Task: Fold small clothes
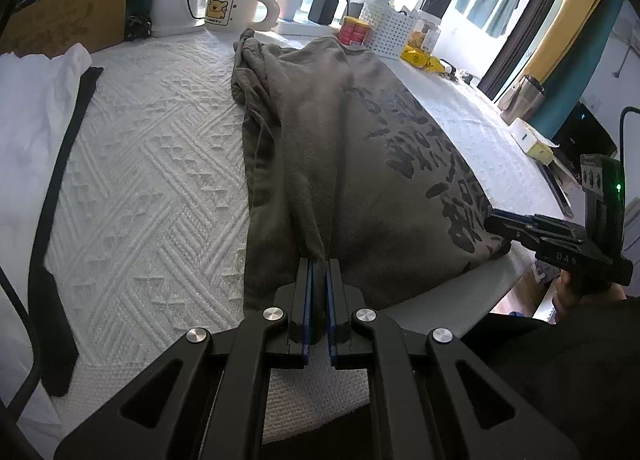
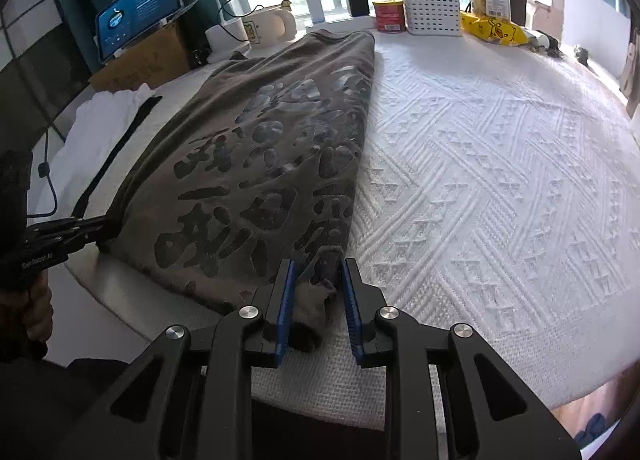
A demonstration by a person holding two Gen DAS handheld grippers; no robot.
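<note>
The olive shirt (image 1: 340, 164), already folded to a long strip, lies on the white-covered worktop (image 2: 500, 180); the left gripper (image 1: 319, 260) is clenched on its near hem, the right gripper (image 2: 316, 272) straddles the other corner, seemingly not yet pressing, so next it must close before both lift.

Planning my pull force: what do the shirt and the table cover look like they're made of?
Olive-brown shirt: soft matte knit, probably cotton jersey; limp creases, with a glossy, cracked dark print.
White table cover: thick woven or quilted textile, probably cotton; raised geometric ridges, no sheen.
</note>
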